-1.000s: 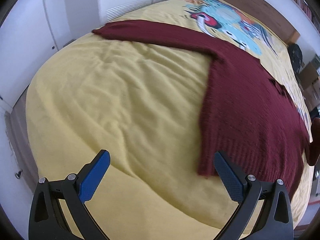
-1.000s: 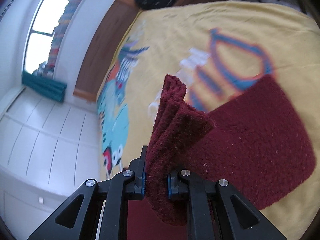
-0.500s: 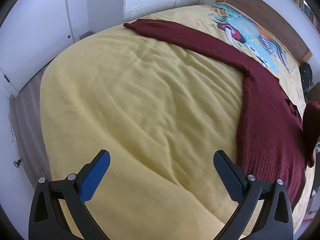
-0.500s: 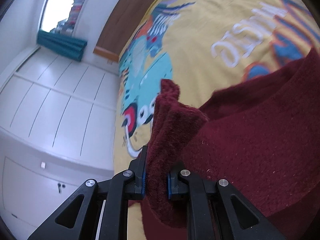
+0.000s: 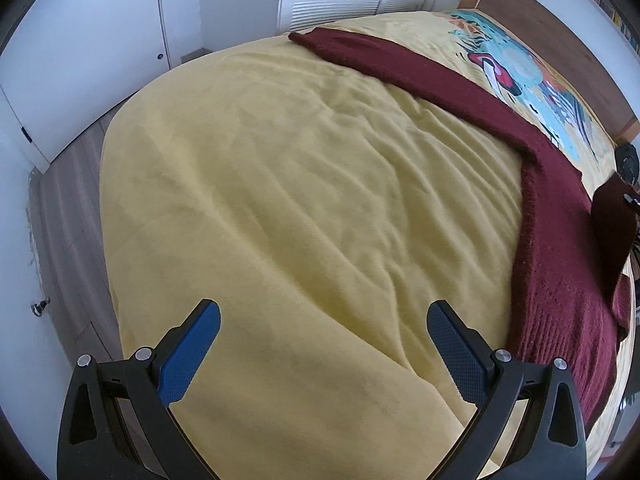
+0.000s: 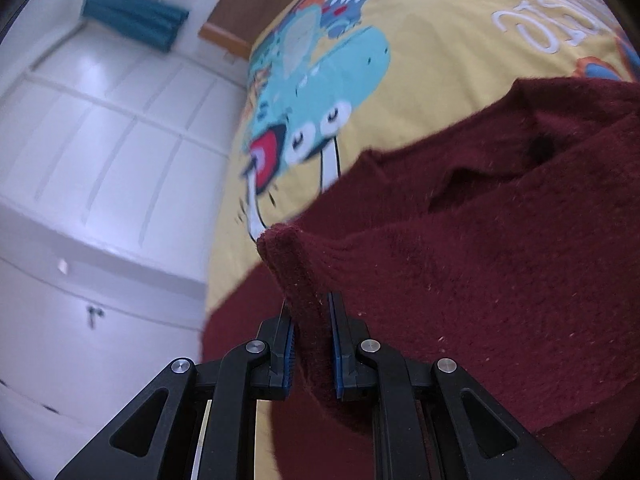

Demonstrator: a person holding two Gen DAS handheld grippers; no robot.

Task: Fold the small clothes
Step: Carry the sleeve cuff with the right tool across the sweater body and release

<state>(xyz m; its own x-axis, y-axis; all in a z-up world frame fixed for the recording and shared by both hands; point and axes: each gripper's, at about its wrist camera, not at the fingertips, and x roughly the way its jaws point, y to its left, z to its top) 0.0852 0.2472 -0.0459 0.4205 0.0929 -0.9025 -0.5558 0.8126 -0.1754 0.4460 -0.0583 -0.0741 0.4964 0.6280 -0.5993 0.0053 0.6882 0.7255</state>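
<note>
Left wrist view: my left gripper (image 5: 322, 346) hangs over the bare yellow bedspread (image 5: 280, 200) near the foot edge of the bed, its blue pads (image 5: 188, 354) spread wide with nothing between them. I judge it waits here, free, so it can go for the far sleeve. The maroon sweater (image 5: 560, 248) lies along the right-hand side of the bed, one sleeve (image 5: 400, 66) stretched flat toward the far corner by the white wardrobe doors (image 5: 100, 40). A raised flap of the knit stands at the right edge of this view.

Right wrist view: my right gripper (image 6: 312, 344) is clenched on a bunched fold of the sweater (image 6: 480, 260), the cloth pinched upright between the jaws and draping back over the garment's body. I hold it high, I judge, to carry that side across for the fold. Beyond the knit, the bedspread's cartoon print (image 6: 320, 92) runs toward the wooden headboard (image 6: 240, 8).
</note>
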